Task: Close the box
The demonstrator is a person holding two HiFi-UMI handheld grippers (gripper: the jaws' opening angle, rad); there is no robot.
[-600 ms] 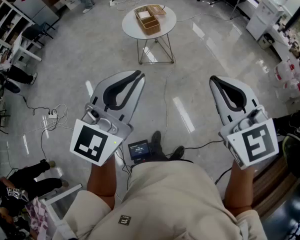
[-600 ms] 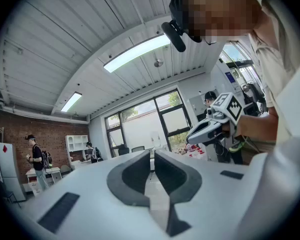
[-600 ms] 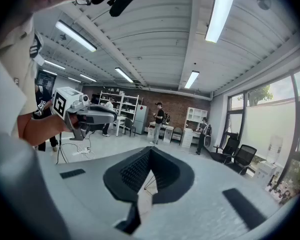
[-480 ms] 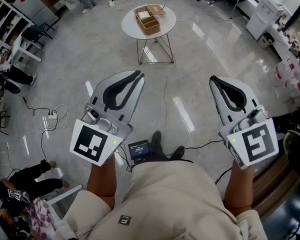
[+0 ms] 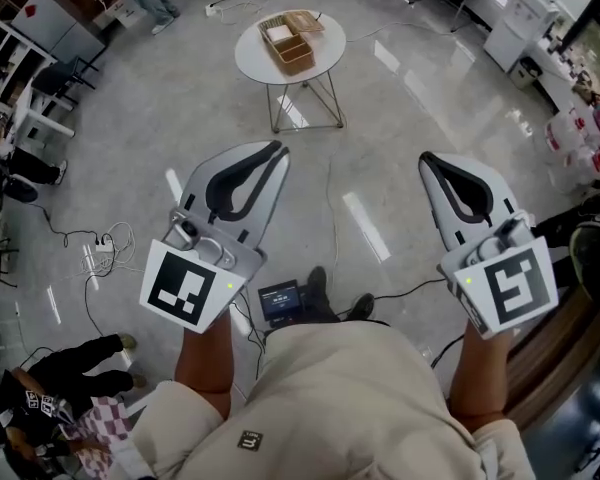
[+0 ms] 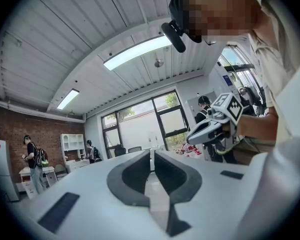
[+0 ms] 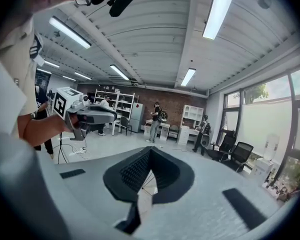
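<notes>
Right now you hold both tools out in front of you, level and well apart, over the grey floor. Your left hand-held gripper has its jaws pressed together with nothing between them, and its own view shows only the room past the dark pads. Your right hand-held gripper is the same, jaws together and empty, tipped slightly down. The box, a wooden one with its inside showing from above, sits far ahead of you on the round white tabletop, well beyond both tools and touched by neither. A white cable lies on the floor to your left
</notes>
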